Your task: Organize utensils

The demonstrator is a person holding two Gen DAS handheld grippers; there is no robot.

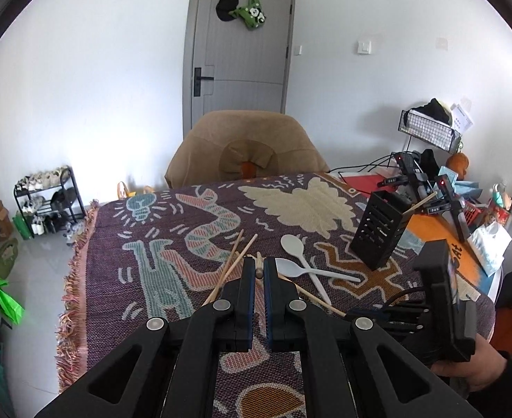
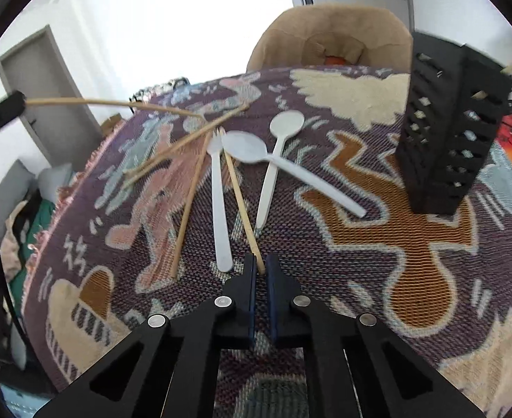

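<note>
On the surface's patterned cloth, the right gripper (image 2: 260, 264) has its jaws clamped on a chopstick (image 2: 242, 209) beside the fork (image 2: 218, 202); the left gripper (image 1: 259, 267) pinches a wooden stick (image 1: 258, 273).

Two white plastic spoons (image 2: 276, 163) are laid crossed just ahead of the right hand-held gripper (image 2: 260, 266), with a white fork (image 2: 218, 205) flat to their left. One wooden chopstick (image 2: 243, 209) is pinched at its near end by that hand-held gripper; others (image 2: 186, 216) are fanned leftward. A black slotted holder (image 2: 447, 132) is stood upright to the right, a stick tip protruding.
</note>
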